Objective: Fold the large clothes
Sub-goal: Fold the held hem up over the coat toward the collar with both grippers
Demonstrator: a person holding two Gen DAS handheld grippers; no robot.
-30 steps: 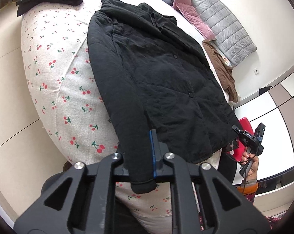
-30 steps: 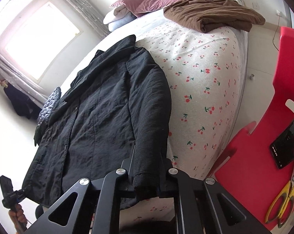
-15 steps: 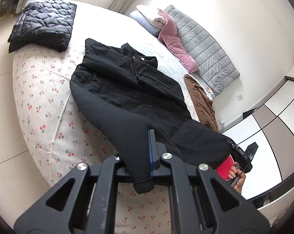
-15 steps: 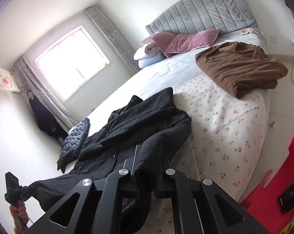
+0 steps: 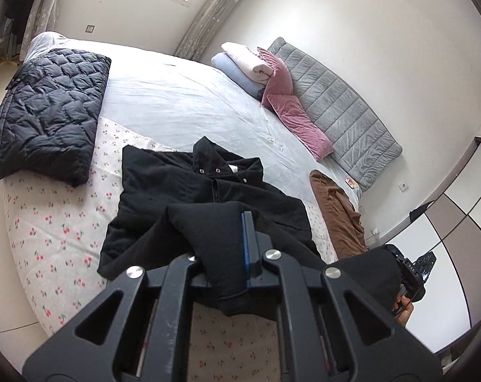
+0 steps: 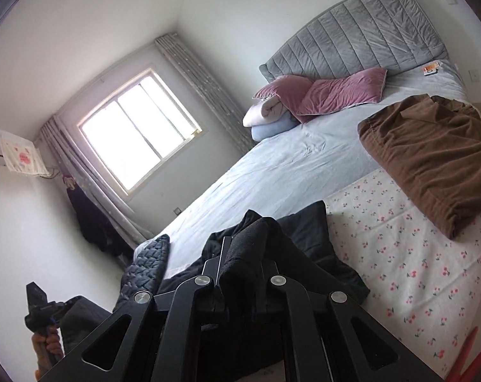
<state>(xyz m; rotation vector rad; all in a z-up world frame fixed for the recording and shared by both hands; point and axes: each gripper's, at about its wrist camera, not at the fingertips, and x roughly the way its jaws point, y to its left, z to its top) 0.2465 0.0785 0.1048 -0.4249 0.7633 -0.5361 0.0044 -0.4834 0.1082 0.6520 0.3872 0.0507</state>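
Roughly, stage: the first fold looks underway, judged from how the cloth lies.
Quilted jacket: a dark quilted jacket [image 5: 46, 111] lies folded at 10 o'clock on the bed [image 5: 183, 102], apparently finished.
Black coat: the black coat [image 5: 215, 197] lies front-up at the middle of the left wrist view, collar toward 12 o'clock, on the cherry-print sheet [image 5: 49, 222].
Left tool: the left tool [image 5: 223, 256] is pressed together on a black coat end, probably a sleeve cuff, lifted off the bed at 6 o'clock.
Right tool: the right tool [image 6: 240, 267] is likewise pinching another end of the coat, raised above the body, at 6 o'clock in its own view.
Coat relative to tools: both held ends hang from the tools, with the torso beyond them toward 12 o'clock.
Left to do: the held parts are not yet laid across the chest; the coat's later folds remain.
Brown garment: a brown garment [image 6: 431, 156] lies at 3 o'clock, loosely heaped, possibly waiting.
Pillows: pink pillows [image 6: 329, 92] rest against the grey headboard [image 6: 361, 35] at 1 o'clock.
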